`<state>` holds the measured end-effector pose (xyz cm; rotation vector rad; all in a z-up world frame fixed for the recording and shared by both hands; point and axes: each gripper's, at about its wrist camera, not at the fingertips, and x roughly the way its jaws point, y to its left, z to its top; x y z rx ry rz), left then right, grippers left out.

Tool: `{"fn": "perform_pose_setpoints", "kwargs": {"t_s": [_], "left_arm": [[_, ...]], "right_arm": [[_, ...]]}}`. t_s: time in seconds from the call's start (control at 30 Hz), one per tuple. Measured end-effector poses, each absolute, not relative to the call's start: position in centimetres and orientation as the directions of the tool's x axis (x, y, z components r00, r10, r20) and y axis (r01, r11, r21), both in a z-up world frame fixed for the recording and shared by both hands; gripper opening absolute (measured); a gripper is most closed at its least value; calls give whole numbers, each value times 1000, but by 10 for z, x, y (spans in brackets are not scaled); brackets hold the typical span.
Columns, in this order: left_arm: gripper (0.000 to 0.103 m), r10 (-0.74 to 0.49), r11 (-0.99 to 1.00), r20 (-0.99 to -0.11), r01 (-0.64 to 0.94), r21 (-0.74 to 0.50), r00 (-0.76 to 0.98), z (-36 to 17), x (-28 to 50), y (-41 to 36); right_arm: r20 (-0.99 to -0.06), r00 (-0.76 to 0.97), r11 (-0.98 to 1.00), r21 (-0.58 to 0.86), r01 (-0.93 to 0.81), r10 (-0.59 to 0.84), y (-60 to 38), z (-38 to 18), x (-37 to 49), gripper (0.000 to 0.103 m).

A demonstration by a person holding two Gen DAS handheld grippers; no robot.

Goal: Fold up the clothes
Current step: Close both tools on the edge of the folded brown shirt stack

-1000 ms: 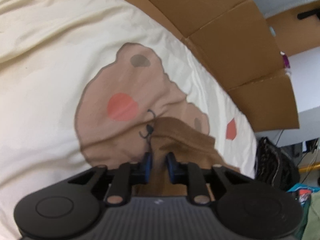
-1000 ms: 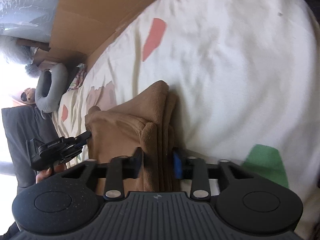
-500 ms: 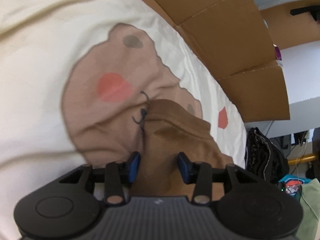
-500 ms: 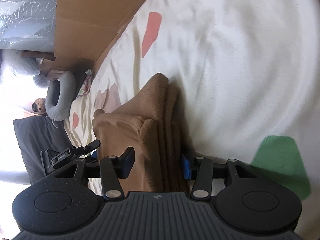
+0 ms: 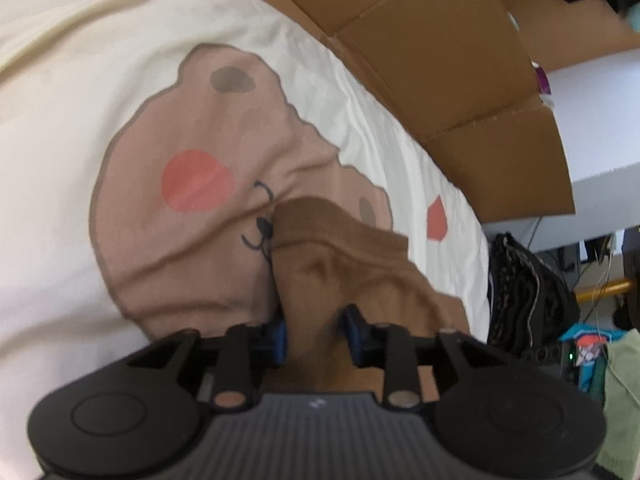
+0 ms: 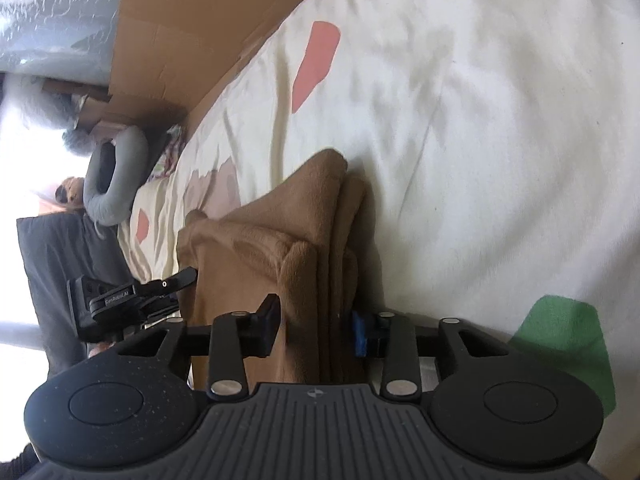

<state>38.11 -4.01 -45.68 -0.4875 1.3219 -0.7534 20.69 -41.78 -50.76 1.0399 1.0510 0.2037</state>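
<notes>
Low in the centre of both wrist views, a brown fleece garment (image 5: 340,264) lies bunched in thick layers on a cream bedsheet (image 5: 80,80) printed with a bear's face, a cardboard sheet (image 5: 460,80) running along the bed's far side at the upper right. The left gripper (image 5: 316,334) has its jaws closing on one bunched end of the cloth, the blue pads already bearing on the fabric. The right gripper (image 6: 316,326) is also closing, straddling the stacked folded edges at the other end (image 6: 328,248); its right pad sits against the stack while the left pad looks just clear, so that grip seems not yet firm. To do this fold well, I judge both jaws should take in every layer before any lift, since fleece this thick can shed its lower plies. Then the two ends should rise together and level, keeping the edges aligned, and be laid down flat instead of dropped.
</notes>
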Motion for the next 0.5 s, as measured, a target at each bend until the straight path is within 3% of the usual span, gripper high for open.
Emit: {"fn": "perform_pose_setpoints", "kwargs": {"t_s": [0.2,0.23,0.27,0.3,0.33,0.4,0.5], "left_arm": [[34,-763,644,-641,186,-742,84,-465,384,-47],[30,-763,643,-640,196,-740,88,-464,385,-50],[20,-761,646,-643,205,-735,93,-463,385,-52],[16,-757,650,-646,212,-729,98,-461,384,-53],[10,-753,654,-650,220,-724,103,-459,384,-55],[7,-750,658,-651,231,-716,116,-454,381,-56],[5,-743,667,-656,236,-707,135,-446,378,-55]], "right_arm": [[-598,550,506,797,329,584,-413,-513,210,42],[-598,551,511,796,325,582,-411,-513,211,41],[-599,552,516,795,321,580,-410,-512,212,41],[-605,551,522,790,323,575,-410,-511,213,39],[-612,549,528,784,326,569,-410,-510,213,30],[-625,549,542,772,332,554,-410,-508,212,20],[-643,556,576,751,323,527,-405,-500,211,18]]}}
